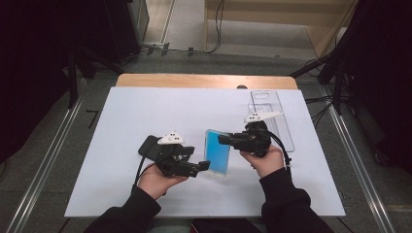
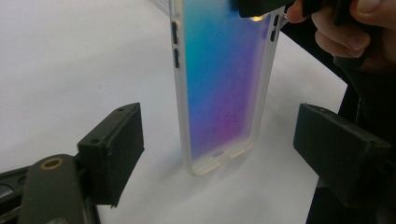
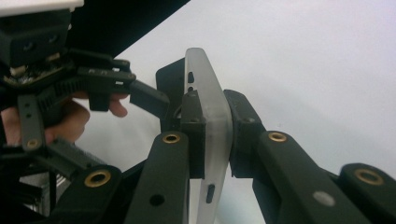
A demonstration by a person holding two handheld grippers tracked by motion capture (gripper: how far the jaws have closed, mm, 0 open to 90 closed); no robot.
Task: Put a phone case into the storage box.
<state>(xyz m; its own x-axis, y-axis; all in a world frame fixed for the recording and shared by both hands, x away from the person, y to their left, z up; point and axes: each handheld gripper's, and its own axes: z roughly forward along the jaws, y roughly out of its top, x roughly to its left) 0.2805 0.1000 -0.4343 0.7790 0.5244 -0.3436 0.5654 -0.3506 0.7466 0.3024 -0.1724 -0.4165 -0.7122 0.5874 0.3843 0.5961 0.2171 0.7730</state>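
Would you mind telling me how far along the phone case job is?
Done: right gripper has the phone case clamped by its edge, standing on the white mat. In hand: left gripper, jaws open, straddles it. Left: the dark phone remains uncased.

Before me lies a white sheet [image 1: 145, 111] over a wooden table [image 1: 204, 80]. A clear plastic tray [image 1: 272, 109] sits at its far right, near the edge. A black phone [image 1: 148, 146] lies flat on the sheet at my left. Beyond the table I see grey floor [image 1: 194, 60], black cables [image 1: 214, 29] and a pale wooden frame [image 1: 272, 19].
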